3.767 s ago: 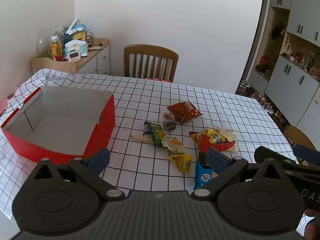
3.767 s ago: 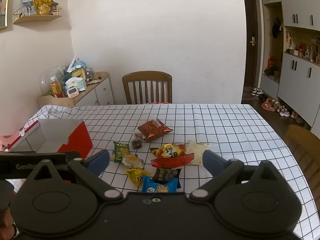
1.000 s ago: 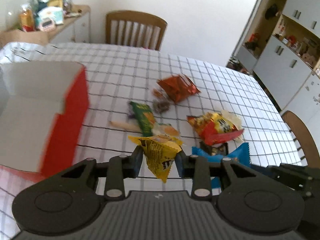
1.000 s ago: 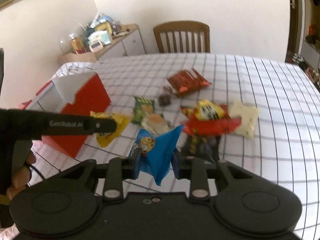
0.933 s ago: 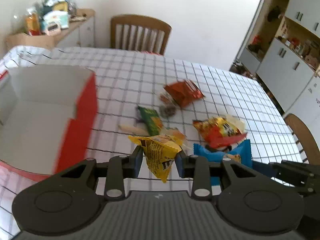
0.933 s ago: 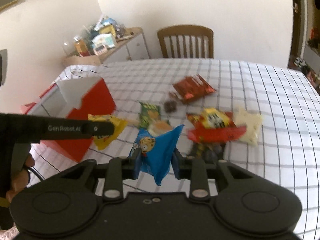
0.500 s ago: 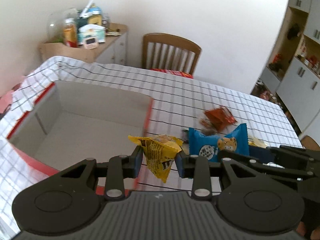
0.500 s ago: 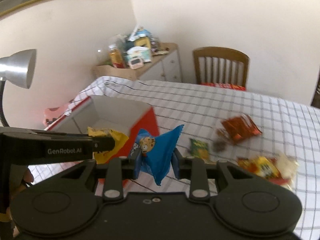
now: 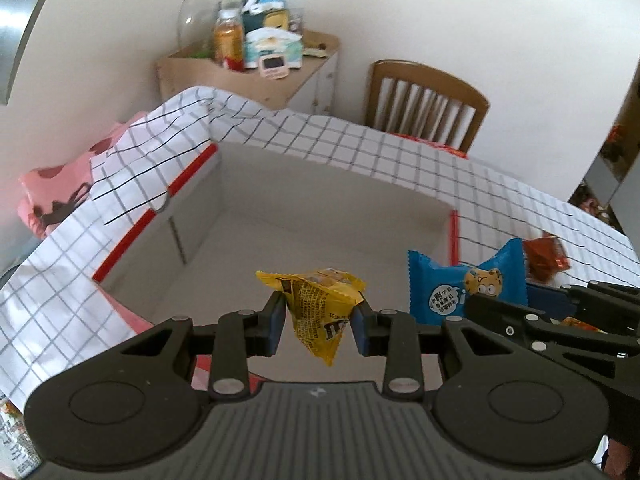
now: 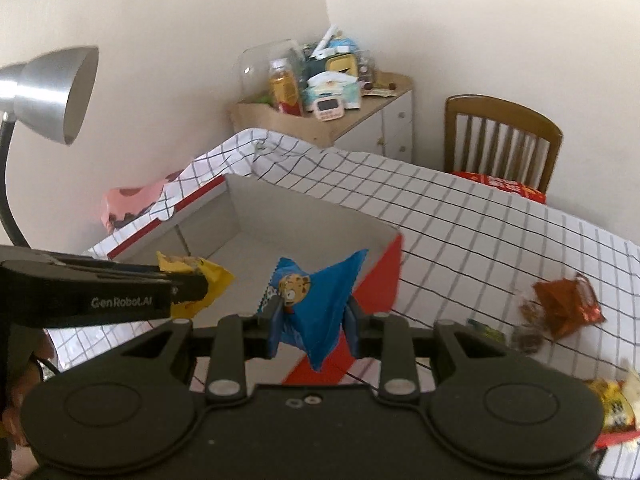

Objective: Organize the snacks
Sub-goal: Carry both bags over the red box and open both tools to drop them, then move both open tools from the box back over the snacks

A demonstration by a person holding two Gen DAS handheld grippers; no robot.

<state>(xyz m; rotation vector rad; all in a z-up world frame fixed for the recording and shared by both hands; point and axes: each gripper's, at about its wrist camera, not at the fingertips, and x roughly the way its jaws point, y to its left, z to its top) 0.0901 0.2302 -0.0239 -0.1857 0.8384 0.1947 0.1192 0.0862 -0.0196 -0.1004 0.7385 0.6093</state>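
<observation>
An open red box (image 9: 120,254) with a pale bare inside is seen on the checked tabletop (image 9: 400,160). Above it, a crinkled yellow packet (image 9: 320,312) is pinched by the left gripper (image 9: 318,326), and a blue cartoon-printed packet (image 10: 316,304) is pinched by the right gripper (image 10: 314,326).

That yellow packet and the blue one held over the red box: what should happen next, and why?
Probably let go of the yellow packet first: the left tool holds it above the box, so it should drop in. The blue packet in the right tool looks nearer the rim.
</observation>
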